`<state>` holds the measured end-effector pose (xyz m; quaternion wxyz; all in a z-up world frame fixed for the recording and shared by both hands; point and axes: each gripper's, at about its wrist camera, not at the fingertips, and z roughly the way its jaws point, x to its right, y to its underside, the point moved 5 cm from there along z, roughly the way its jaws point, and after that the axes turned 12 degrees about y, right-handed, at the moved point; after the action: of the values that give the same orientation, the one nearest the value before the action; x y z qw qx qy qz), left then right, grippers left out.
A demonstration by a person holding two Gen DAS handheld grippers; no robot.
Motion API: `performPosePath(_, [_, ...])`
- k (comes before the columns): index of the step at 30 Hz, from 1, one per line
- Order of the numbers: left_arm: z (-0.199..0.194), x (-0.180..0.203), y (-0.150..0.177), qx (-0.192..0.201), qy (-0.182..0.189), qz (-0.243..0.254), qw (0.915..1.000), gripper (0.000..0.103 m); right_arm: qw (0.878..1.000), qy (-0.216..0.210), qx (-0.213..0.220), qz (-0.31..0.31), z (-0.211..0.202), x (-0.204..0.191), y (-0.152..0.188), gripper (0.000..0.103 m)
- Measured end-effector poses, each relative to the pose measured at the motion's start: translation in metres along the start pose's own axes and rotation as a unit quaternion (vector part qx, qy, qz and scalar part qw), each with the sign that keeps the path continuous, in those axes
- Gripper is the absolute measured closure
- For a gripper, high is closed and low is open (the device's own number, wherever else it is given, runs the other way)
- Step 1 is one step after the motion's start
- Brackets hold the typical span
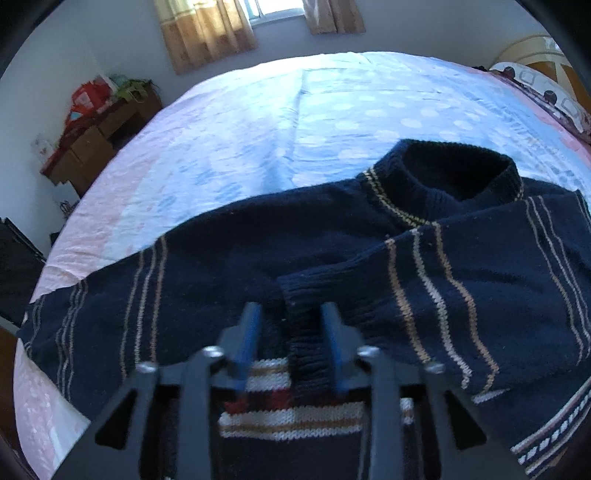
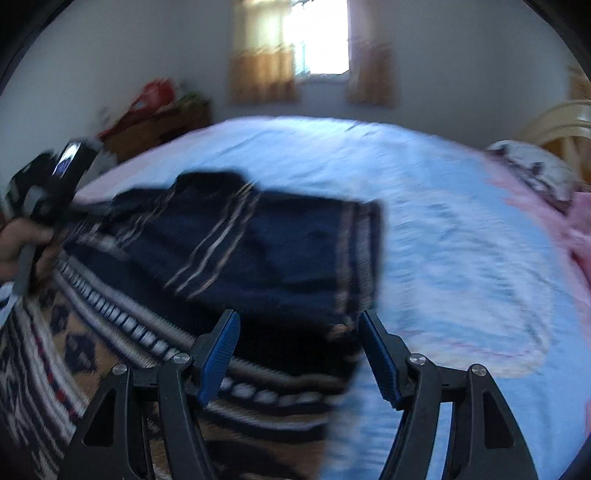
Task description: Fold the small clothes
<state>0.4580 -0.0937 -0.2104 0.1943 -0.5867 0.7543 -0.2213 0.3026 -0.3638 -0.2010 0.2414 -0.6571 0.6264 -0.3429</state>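
Note:
A navy knitted sweater (image 1: 221,258) with thin beige stripes lies spread on the bed, its collar (image 1: 454,173) at the far right. One sleeve (image 1: 443,277) is folded across the body, and its ribbed cuff (image 1: 304,339) lies between the blue pads of my left gripper (image 1: 291,310). The jaws stand apart, with a gap beside the cuff. In the blurred right wrist view my right gripper (image 2: 299,332) is open and holds nothing. It hovers low over the sweater (image 2: 277,251) at its right edge. A hand (image 2: 22,240) holds the other gripper at the left edge.
The bed sheet (image 1: 258,129) is light blue with pale dots and a pink border. A patterned pillow (image 1: 535,88) lies at the far right by the headboard. A wooden dresser (image 1: 99,125) with red bags stands beyond the bed's left side, under a curtained window (image 1: 207,33).

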Motion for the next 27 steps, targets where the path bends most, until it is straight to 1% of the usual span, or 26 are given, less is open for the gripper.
performPosePath(1, [-0.001,-0.001,0.002,0.001,-0.001,0.002,1.0,0.051,1.0,0.003,-0.005,-0.005,0.002,-0.001,0.001,0.036])
performPosePath(2, [-0.002,-0.001,0.004,0.002,-0.002,0.004,1.0,0.048,1.0,0.002,-0.011,-0.005,0.004,-0.002,0.002,0.036])
performPosePath(3, [-0.002,-0.002,0.006,0.002,-0.005,0.007,1.0,0.046,1.0,-0.005,-0.014,-0.002,0.004,-0.002,0.004,0.036])
performPosePath(4, [-0.003,-0.003,0.007,0.004,-0.01,0.009,0.9999,0.041,1.0,-0.021,-0.02,0.005,0.005,-0.001,0.005,0.036])
performPosePath(5, [-0.004,-0.004,0.008,0.006,-0.011,0.007,0.9999,0.037,0.999,-0.027,-0.023,0.009,0.005,-0.001,0.006,0.036])
performPosePath(7, [-0.004,-0.009,0.01,0.008,-0.006,-0.005,0.9999,0.033,0.999,-0.04,-0.03,0.017,0.001,0.001,0.008,0.036])
performPosePath(8, [-0.004,-0.011,0.011,0.01,-0.006,-0.01,0.9999,0.029,0.999,-0.039,-0.026,0.021,-0.004,0.003,0.007,0.036])
performPosePath(11, [-0.003,-0.017,0.015,0.026,-0.01,-0.018,0.9994,0.019,0.997,-0.036,0.019,0.064,-0.029,0.013,-0.009,0.036])
performPosePath(13, [-0.001,-0.019,0.016,0.03,-0.012,-0.023,0.9992,0.015,0.995,-0.039,0.038,0.086,-0.036,0.014,-0.024,0.036])
performPosePath(15, [0.0,-0.021,0.015,0.029,-0.011,-0.027,0.9991,0.014,0.996,-0.035,0.024,0.075,-0.027,0.006,-0.032,0.035])
performPosePath(17, [0.0,-0.022,0.015,0.031,-0.015,-0.028,0.999,0.012,0.998,-0.023,0.002,0.056,-0.014,-0.004,-0.032,0.035])
performPosePath(19, [0.0,-0.023,0.016,0.035,-0.015,-0.028,0.9989,0.012,0.997,-0.035,-0.043,0.05,0.004,-0.013,-0.022,0.036])
performPosePath(20, [0.0,-0.023,0.016,0.036,-0.013,-0.029,0.9989,0.012,0.995,-0.047,-0.069,0.047,0.011,-0.019,-0.013,0.036])
performPosePath(21, [0.001,-0.024,0.017,0.036,-0.009,-0.032,0.9988,0.011,0.994,-0.049,-0.094,0.039,0.018,-0.024,-0.004,0.036])
performPosePath(22, [0.001,-0.025,0.017,0.036,-0.006,-0.035,0.9987,0.01,0.994,-0.037,-0.1,0.027,0.021,-0.026,0.002,0.035])
performPosePath(23, [0.002,-0.027,0.017,0.036,-0.003,-0.04,0.9985,0.009,0.995,-0.024,-0.092,0.012,0.018,-0.029,0.005,0.035])
performPosePath(24, [0.002,-0.029,0.017,0.035,0.003,-0.046,0.9983,0.009,0.995,-0.014,-0.095,0.002,0.016,-0.032,0.006,0.035])
performPosePath(27, [0.004,-0.032,0.018,0.034,0.015,-0.06,0.9975,0.006,0.994,0.009,-0.111,-0.012,0.014,-0.038,0.004,0.035])
